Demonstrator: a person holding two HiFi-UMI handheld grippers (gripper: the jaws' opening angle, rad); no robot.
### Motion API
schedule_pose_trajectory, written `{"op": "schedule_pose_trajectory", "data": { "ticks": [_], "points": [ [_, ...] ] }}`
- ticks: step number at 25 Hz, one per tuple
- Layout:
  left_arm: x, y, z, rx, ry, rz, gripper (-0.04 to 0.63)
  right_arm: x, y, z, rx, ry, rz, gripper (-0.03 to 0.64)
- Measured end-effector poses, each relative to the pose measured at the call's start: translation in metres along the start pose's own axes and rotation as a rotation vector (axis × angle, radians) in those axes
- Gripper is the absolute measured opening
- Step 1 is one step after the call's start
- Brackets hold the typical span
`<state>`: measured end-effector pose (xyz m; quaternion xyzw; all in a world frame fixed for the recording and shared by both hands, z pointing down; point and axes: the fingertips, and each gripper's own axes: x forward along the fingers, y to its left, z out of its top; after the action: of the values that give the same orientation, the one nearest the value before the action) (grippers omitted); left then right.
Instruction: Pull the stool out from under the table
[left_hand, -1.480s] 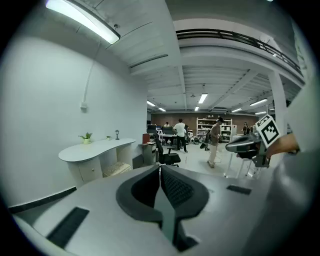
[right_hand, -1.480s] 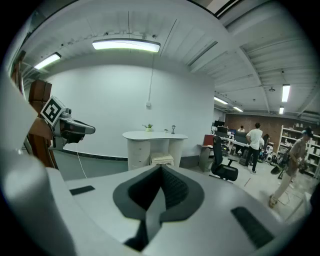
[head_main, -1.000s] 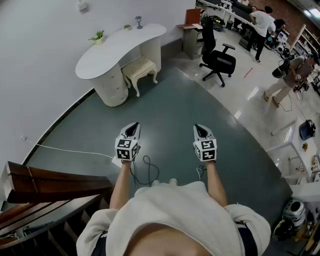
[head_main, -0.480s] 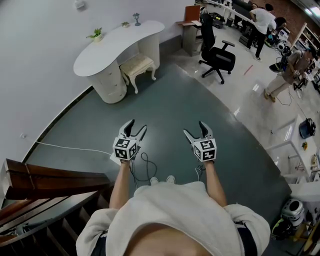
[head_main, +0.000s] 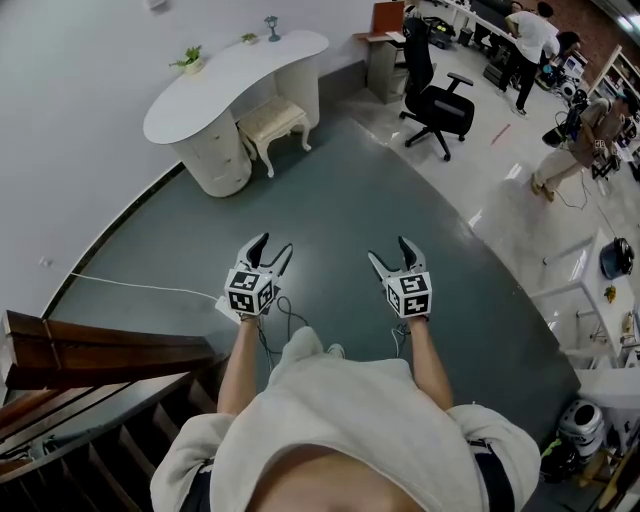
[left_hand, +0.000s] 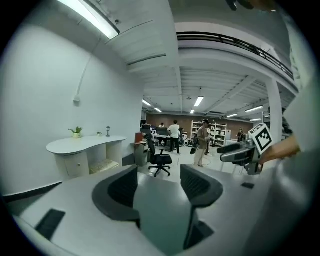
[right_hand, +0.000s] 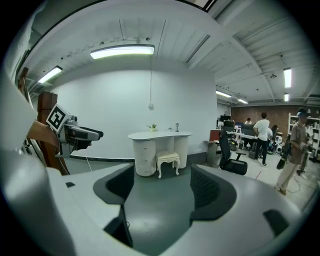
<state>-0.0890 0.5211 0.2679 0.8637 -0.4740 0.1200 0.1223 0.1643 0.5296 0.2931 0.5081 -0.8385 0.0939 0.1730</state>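
Observation:
A cream stool (head_main: 272, 120) with carved legs stands tucked under the white curved table (head_main: 235, 75) by the far wall; both also show in the right gripper view as the stool (right_hand: 167, 160) and the table (right_hand: 159, 136). My left gripper (head_main: 273, 245) and right gripper (head_main: 388, 250) hover side by side over the grey-green floor, far short of the stool. Both are open with nothing between their fingers. The left jaws have just been opening. The right jaws have just swung open, then drawn in slightly. The left gripper view shows the table (left_hand: 85, 144) far off at the left.
A black office chair (head_main: 440, 105) stands right of the table, near a small cabinet (head_main: 385, 60). People stand at the far right (head_main: 580, 140). A wooden stair rail (head_main: 100, 350) lies at my lower left. A white cable (head_main: 130, 288) crosses the floor. A potted plant (head_main: 188, 58) sits on the table.
Both grippers were shut a second ago and now stand open. Both hands have shifted slightly lower in the head view, and the table and stool have slid a little up and left.

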Motion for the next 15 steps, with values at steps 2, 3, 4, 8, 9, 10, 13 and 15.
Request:
{"op": "schedule_pose_trajectory", "data": {
  "ticks": [2,3,4,8,9,10,13,15],
  "points": [
    [0.006,0.000,-0.001,-0.001,0.004,0.003,0.261,0.004,-0.005,-0.002,0.001,0.005,0.001,0.341],
    [0.009,0.001,-0.001,-0.001,0.004,0.003,0.261,0.006,-0.007,-0.002,-0.001,0.006,0.002,0.340],
    [0.013,0.002,-0.001,0.000,0.004,0.004,0.261,0.009,-0.011,-0.002,-0.003,0.005,0.002,0.339],
    [0.033,0.008,-0.001,0.002,0.002,0.003,0.261,0.024,-0.025,-0.001,-0.007,0.003,0.003,0.331],
    [0.039,0.009,-0.001,0.002,0.003,0.002,0.261,0.028,-0.029,-0.001,-0.008,0.004,0.001,0.331],
    [0.045,0.011,-0.001,0.002,0.005,0.000,0.261,0.033,-0.033,0.000,-0.010,0.005,0.000,0.330],
    [0.065,0.019,0.001,0.001,0.010,-0.004,0.261,0.048,-0.044,0.002,-0.012,0.009,-0.003,0.327],
    [0.081,0.026,0.003,0.000,0.014,-0.009,0.261,0.061,-0.052,0.002,-0.009,0.018,-0.005,0.327]
  ]
}}
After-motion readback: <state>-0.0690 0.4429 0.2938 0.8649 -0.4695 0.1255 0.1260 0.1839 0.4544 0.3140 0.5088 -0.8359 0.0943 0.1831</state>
